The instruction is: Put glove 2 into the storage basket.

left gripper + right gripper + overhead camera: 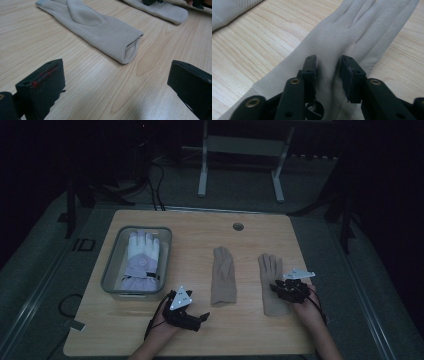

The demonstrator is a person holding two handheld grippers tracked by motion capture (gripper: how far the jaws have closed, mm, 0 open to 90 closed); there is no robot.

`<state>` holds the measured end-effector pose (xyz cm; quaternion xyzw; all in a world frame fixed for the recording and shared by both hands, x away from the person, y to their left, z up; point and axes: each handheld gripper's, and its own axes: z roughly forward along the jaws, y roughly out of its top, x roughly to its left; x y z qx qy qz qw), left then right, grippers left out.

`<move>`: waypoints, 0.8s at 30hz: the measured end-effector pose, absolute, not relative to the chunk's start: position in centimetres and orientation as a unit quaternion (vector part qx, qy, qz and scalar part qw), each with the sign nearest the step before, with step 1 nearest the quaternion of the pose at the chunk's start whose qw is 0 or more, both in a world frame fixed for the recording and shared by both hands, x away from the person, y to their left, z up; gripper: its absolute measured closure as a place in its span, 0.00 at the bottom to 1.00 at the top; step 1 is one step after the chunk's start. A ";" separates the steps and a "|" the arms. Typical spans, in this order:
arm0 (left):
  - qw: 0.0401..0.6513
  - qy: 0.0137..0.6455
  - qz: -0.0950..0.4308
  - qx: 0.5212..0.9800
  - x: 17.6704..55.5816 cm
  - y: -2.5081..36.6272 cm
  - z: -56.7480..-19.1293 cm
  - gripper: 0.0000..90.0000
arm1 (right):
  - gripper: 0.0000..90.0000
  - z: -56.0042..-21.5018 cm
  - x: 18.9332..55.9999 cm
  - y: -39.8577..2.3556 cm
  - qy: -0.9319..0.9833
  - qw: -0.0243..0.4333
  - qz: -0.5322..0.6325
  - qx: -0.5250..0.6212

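Note:
Two beige gloves lie flat on the wooden table [200, 235]. The left beige glove [223, 275] [100, 27] rests with its cuff opening toward my left gripper [202, 317] [115, 75], which sits low over bare wood just short of the cuff, jaws wide apart and nothing between them. My right gripper [279, 287] [328, 70] is down on the palm of the right beige glove [269, 267] [352, 27]. Its jaws stand close together with a raised ridge of the glove's fabric pinched between the pads. The glove's fingers point away from me.
At the left a clear plastic bin [111, 265] holds a white and lilac padded glove [142, 257]. A round cable hole [238, 226] sits near the table's far edge. Beyond the table are a white frame's legs [202, 180] and floor cables.

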<state>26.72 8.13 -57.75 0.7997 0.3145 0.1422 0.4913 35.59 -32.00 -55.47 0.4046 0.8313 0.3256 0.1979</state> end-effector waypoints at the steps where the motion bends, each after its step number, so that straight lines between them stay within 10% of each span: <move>1: 0.492 0.315 0.143 0.799 26.7 8.1 -57.7 0.02 | 0.85 -55.4 35.6 -31.9 0.829 0.199 0.321 0.413; 24: 0.491 0.314 0.141 0.800 26.6 8.1 -57.7 0.02 | 0.93 -50.7 35.2 -30.8 0.770 0.215 0.380 0.466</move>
